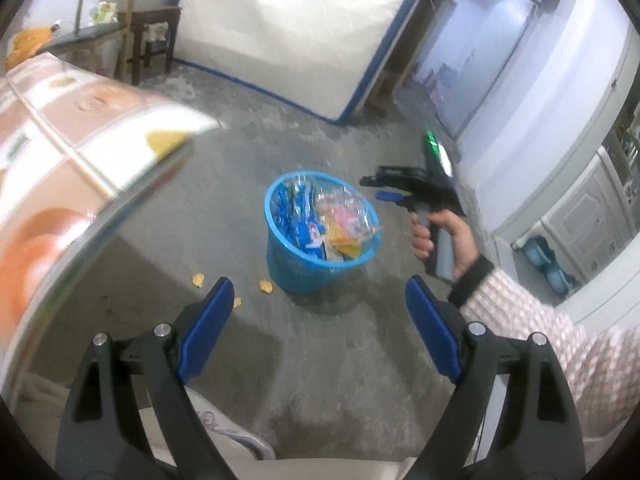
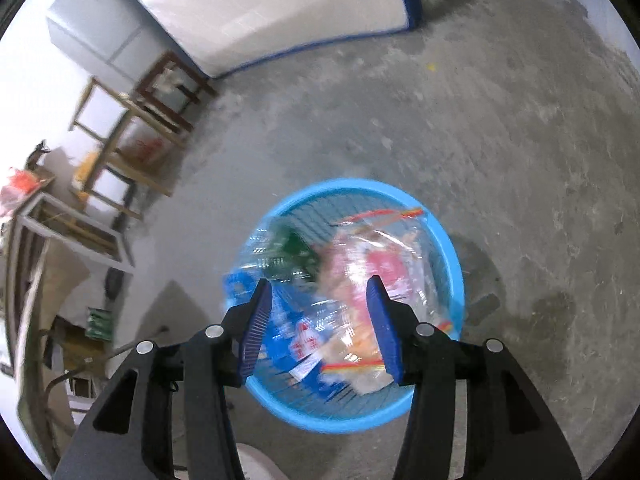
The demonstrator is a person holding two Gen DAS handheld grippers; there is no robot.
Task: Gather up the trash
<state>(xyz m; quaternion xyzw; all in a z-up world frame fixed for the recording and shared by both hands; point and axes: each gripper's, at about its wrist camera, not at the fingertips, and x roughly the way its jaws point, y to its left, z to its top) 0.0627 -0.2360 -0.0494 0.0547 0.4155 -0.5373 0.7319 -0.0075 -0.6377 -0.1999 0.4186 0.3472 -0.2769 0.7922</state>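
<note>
Two grippers up, both empty. Left gripper [image 1: 320,320] spread wide over bare floor [image 1: 328,380], nothing between the pads. Right gripper [image 2: 320,320] parted to a middling gap, hanging straight above the bin [image 2: 456,280], nothing pinched; from the left wrist view, same tool [image 1: 390,192] seen at three o'clock of the bin [image 1: 296,276], gripped by a hand [image 1: 448,240] in a checked sleeve [image 1: 520,320].

Bin packed: clear wrappers [image 2: 360,264] heaped at the right, blue packets [image 2: 288,332] at the left, stack poking up past the rim. Loose trash waiting on the floor: three yellow crumbs [image 1: 265,287] at seven to eight o'clock of the bin, close by, just ahead of the left pads. One more yellow speck [image 2: 431,67] far off at twelve o'clock in the right wrist view.

Risks from here, as a guess only:
- Crumbs small and brittle; wide blue pads likely to crush them or scrape floor and miss.
- Heap sitting high; another drop could slide a slick wrapper over the rim.
- Light plastic bin, easy to tip or shove with a careless nudge from either tool.
- Big printed sheet [image 1: 60,160] looming at nine o'clock, close to the left gripper; a snag there possible on a swing.
- Heavy blur in both views, so fine aim uncertain.
</note>
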